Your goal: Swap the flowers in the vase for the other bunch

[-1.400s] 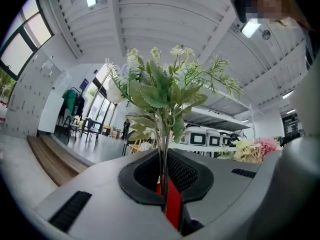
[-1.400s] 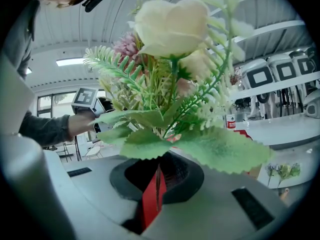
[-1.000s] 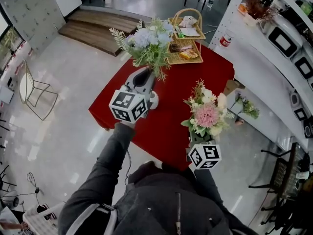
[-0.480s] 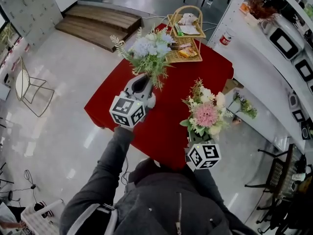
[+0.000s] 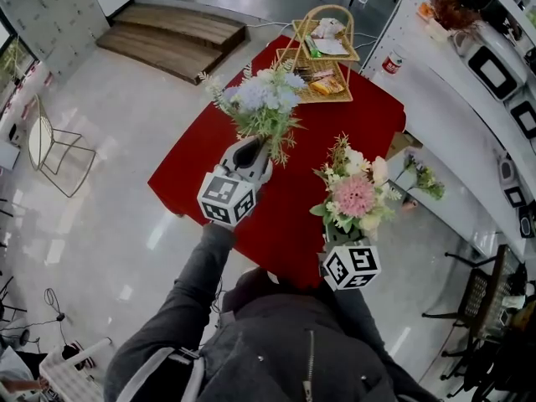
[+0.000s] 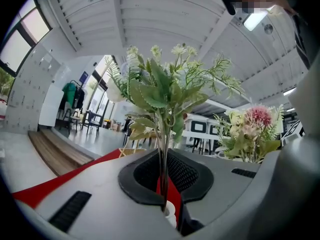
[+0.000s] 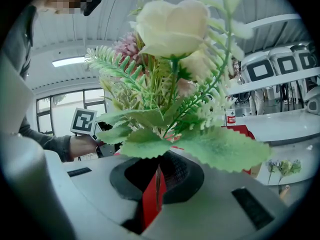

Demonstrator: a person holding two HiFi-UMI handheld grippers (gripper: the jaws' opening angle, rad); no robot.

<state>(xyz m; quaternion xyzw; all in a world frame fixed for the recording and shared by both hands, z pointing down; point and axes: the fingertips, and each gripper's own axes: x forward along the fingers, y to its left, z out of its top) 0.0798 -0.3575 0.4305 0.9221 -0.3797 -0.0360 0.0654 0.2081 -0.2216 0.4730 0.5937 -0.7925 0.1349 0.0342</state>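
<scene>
Step in hand: I think the blue and white bunch (image 5: pixel 261 99) is meant to go into the vase (image 6: pixel 170 215) now. Its stems hang right over the white mouth.
Left gripper: the left gripper (image 5: pixel 251 151) has its fingers (image 6: pixel 145 176) squeezed almost shut on the thin green stems. It is held level above the red bench (image 5: pixel 289 199).
Right gripper: the right gripper (image 5: pixel 339 239) has its fingers (image 7: pixel 186 176) nearly together too. They pinch the stems of the pink and cream bunch (image 5: pixel 356 195), out past the near edge of the bench.
Where the vase is: right under the left gripper. Only a bit of its white rim shows, in the left gripper view. The head view hides it.
How to do it well: keep the stems straight up and right over the mouth, then go down slowly. Do not let go until the stems are well inside — leaves could catch on the rim. A push from the side could tip the vase. Keep the pink bunch well apart from it.
Bunches: two, one in each gripper.
Grippers: two.
Vases: one that I can see.
Baskets: one basket (image 5: pixel 328 99) at the far end of the bench, with small things in it.
Benches: one.
</scene>
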